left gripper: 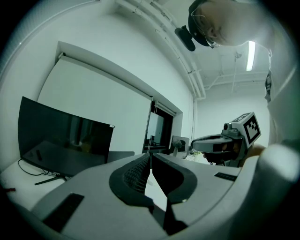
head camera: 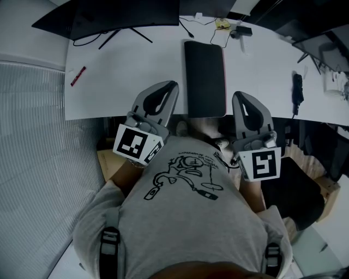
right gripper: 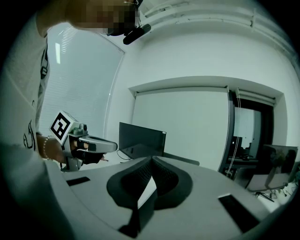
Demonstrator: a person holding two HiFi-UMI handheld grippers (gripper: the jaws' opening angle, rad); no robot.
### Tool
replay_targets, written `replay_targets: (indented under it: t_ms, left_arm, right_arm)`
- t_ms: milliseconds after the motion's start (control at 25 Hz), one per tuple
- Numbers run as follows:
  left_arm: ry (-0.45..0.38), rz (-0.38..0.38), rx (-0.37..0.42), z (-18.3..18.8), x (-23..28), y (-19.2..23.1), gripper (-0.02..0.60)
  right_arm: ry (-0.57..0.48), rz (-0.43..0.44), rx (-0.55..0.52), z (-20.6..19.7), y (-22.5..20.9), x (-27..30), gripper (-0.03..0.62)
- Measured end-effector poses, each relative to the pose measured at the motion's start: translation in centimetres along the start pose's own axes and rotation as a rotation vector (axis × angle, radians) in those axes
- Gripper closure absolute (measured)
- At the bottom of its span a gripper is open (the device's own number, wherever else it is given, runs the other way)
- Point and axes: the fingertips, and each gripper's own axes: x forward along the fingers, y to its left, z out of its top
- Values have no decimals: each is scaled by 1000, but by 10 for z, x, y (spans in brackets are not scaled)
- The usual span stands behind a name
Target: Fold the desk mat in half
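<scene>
**Item: desk mat (head camera: 204, 79).** Dark, narrow rectangle with rounded corners, lying flat at upper centre of the head view on the white surface (head camera: 125, 76). Its long axis runs away from us, and a thin reddish line shows along its right edge.

**Handling, as we judge it.** Light, thin and limp, so it should bend without cracking and sag if lifted at one point only. The face looks smooth and may slip. We would take it at the two near corners, one per gripper. Whether it already lies doubled, we cannot tell.

**Position relative to grippers.**
- Left gripper (head camera: 170, 87): just left of the mat's near end, not touching it.
- Right gripper (head camera: 240, 99): just right of the near end, likewise apart.

**Fingers.** The left pair (left gripper: 133, 173) and the right pair (right gripper: 138, 179) are both closed together, with nothing held.

**Surroundings.** Monitor (head camera: 125, 16) at upper left.
</scene>
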Motion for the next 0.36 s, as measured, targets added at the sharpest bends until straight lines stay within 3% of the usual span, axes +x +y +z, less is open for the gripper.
replay_targets:
  t_ms: [360]
  left_arm:
    - [2, -1, -3, -1, -1, 3, 549]
  right_arm:
    - [-3, 5, -15, 3, 4, 4, 588]
